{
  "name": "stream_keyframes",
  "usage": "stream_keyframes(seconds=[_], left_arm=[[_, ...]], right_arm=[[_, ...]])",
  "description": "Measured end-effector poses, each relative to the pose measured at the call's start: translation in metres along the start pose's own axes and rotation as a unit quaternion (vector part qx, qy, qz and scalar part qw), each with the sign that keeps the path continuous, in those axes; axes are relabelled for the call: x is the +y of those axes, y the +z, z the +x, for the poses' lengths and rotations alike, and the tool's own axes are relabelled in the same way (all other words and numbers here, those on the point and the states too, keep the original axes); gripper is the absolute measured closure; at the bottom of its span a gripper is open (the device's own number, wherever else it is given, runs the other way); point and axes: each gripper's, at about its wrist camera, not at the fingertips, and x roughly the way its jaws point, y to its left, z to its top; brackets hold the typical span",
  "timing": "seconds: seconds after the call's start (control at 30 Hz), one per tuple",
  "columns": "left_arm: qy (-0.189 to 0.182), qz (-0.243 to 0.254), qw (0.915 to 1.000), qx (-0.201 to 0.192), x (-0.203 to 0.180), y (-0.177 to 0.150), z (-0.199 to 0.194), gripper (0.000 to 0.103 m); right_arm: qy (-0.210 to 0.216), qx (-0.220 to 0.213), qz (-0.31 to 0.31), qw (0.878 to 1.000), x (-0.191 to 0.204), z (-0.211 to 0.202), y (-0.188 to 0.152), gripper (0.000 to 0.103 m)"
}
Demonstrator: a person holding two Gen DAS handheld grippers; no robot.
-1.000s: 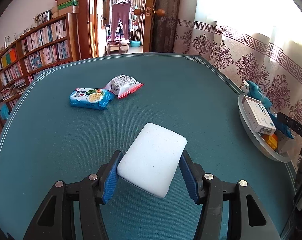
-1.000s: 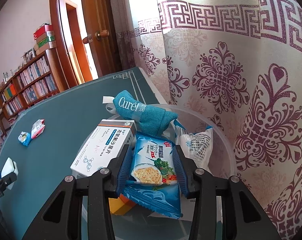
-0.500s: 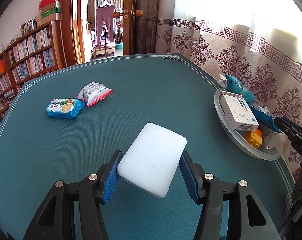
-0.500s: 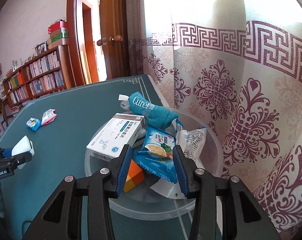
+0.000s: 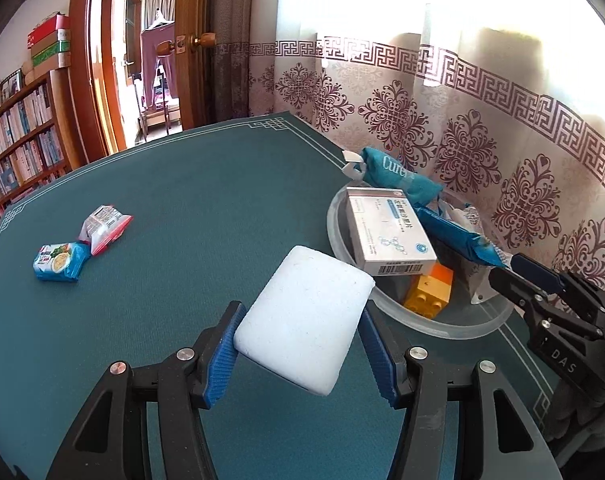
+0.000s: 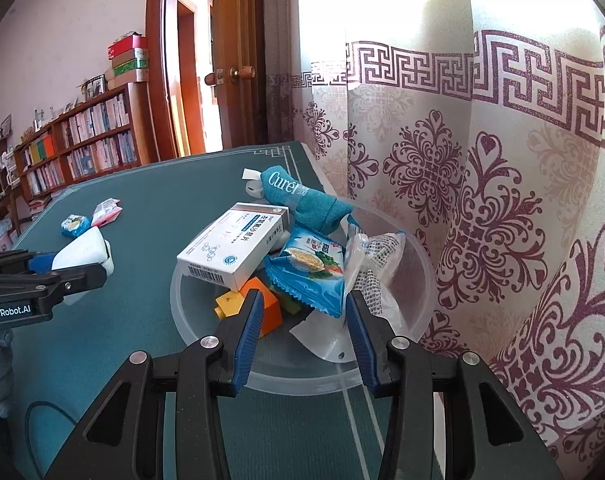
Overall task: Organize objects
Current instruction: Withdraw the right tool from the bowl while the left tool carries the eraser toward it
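White foam sponge block (image 5: pixel 304 322) sits clamped in my left gripper (image 5: pixel 302 344), just beside the clear plastic bowl (image 6: pixel 302 376) on the green felt worktop (image 5: pixel 182 208). My right gripper (image 6: pixel 302 328) stands apart and empty over the bowl, where the blue cracker packet (image 6: pixel 308 270) lies.

A teal-covered table (image 5: pixel 206 184) stands against a sunlit curtain (image 6: pixel 482 168) patterned in maroon; a wooden door (image 6: pixel 238 60) stands open beside it, and a bookshelf (image 6: pixel 78 140) lines the pale wall (image 6: pixel 62 32) at left
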Motion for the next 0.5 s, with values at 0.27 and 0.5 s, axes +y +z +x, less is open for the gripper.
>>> stream_keyframes(seconds=[0.27,0.5], left_arm=[[-0.029,0.038,0.9987,-0.020,-0.038,0.029,0.007,0.043],[-0.059,0.055,0.9967,-0.011,-0.063,0.050,0.030,0.042]], right_arm=[[0.019,-0.002,0.016,1.000,-0.006,-0.004,0.001,0.059],[0.032,0.003,0.020,0.999,-0.007,-0.001,-0.001,0.059]])
